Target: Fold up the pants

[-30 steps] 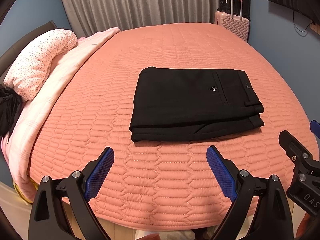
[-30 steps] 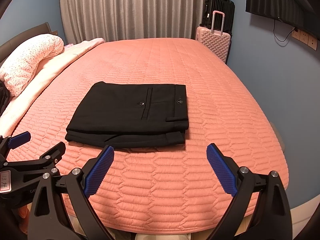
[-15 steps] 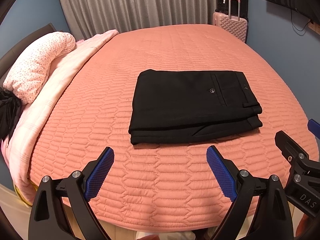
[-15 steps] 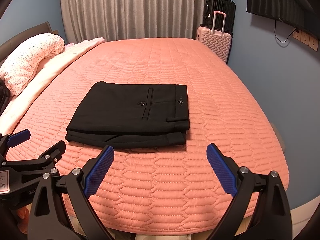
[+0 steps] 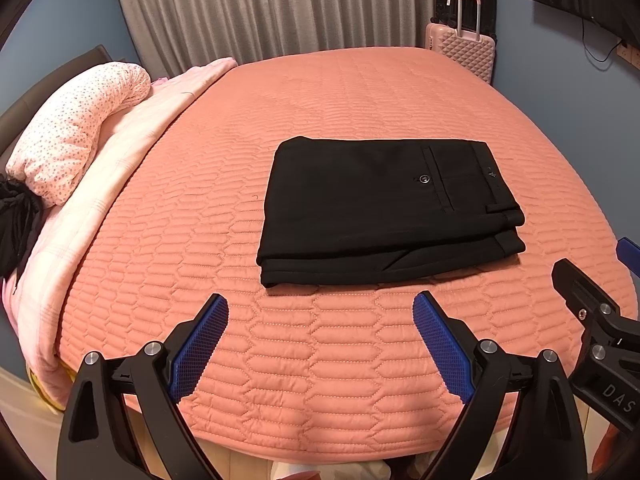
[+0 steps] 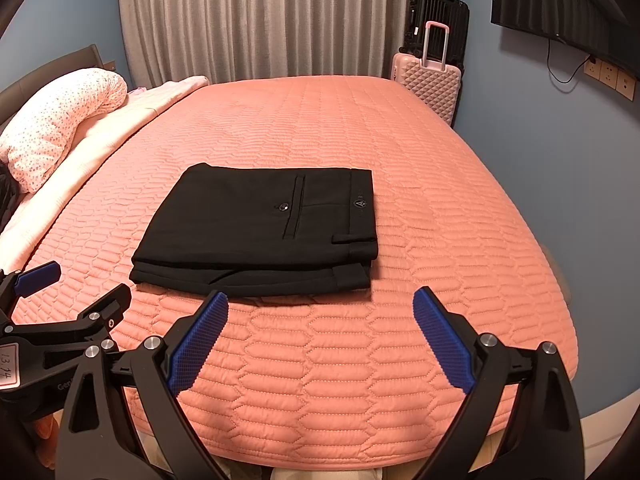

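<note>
On the bed, centre of frame: black pants (image 5: 384, 208) are lying folded into a flat rectangle on the salmon quilted bedspread (image 5: 340, 92), back pocket button facing up, waistband toward the right side of the frame
Layers: folded edges are stacking along the near side of the pants (image 6: 256, 232), the lower layers peeking out slightly beneath the top one
Left gripper (image 5: 320, 344): hovering at the bottom of the frame over the near edge of the bed, jaws spread wide, blue pads (image 5: 200, 348) gripping nothing, well short of the garment
Right gripper (image 6: 320, 340): also hanging low in the frame, jaws gaping wide and holding nothing, its left pad (image 6: 200, 344) showing just below the near edge of the pants in the picture
Side by side: each tool is showing at the edge of the other's view, the right one at lower right, the left one at lower left
Left of frame: a spotted pink pillow (image 5: 76, 132) is resting on a pale pink blanket (image 5: 120, 160)
Upper right of frame: a pink suitcase (image 6: 430, 84) is standing before a black suitcase (image 6: 438, 16), beside grey curtains (image 6: 264, 16)
</note>
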Demonstrator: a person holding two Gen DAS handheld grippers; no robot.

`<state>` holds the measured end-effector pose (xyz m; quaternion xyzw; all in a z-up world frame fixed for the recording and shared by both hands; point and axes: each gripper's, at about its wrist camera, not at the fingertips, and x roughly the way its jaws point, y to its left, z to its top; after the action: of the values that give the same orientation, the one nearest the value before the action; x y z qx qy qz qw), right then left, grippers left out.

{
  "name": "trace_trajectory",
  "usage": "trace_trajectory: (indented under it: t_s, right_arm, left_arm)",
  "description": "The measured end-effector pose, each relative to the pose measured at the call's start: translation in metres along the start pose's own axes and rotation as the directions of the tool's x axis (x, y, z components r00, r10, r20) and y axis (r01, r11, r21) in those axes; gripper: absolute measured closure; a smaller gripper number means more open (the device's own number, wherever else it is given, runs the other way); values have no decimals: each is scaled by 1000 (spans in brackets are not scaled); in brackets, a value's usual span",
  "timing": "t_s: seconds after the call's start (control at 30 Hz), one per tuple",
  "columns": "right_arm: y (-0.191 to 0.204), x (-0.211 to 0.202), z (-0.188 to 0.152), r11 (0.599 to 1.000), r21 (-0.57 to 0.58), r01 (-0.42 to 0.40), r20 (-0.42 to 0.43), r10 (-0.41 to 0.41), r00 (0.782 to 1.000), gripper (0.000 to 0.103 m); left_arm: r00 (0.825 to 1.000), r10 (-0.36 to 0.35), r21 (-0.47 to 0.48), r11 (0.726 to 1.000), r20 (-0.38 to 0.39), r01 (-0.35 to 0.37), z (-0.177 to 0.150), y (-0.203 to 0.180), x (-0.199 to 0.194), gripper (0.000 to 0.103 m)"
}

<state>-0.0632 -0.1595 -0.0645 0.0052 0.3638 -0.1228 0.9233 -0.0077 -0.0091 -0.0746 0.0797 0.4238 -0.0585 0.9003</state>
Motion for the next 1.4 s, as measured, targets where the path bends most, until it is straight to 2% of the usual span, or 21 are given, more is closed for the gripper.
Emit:
trace_trajectory:
  t_s: [0.9, 0.97, 1.0, 1.4]
  right_arm:
    - [-1, 0, -2, 1000, 7, 16, 1, -16, 1000, 11]
    - [0, 0, -3, 1000, 6, 26, 2, -26, 1000, 9]
    - [0, 0, -3, 999, 4, 41, 6, -41, 999, 5]
    - [-5, 18, -4, 998, -1, 64, -18, -64, 998, 5]
  left_arm:
    - [1000, 5, -7, 1000, -27, -5, -3, 2, 7, 11]
    - [1000, 6, -8, 1000, -30, -6, -3, 3, 8, 11]
    - [999, 10, -9, 1000, -31, -10, -3, 3, 9, 11]
    - [998, 30, -15, 999, -64, -31, -4, 8, 28, 11]
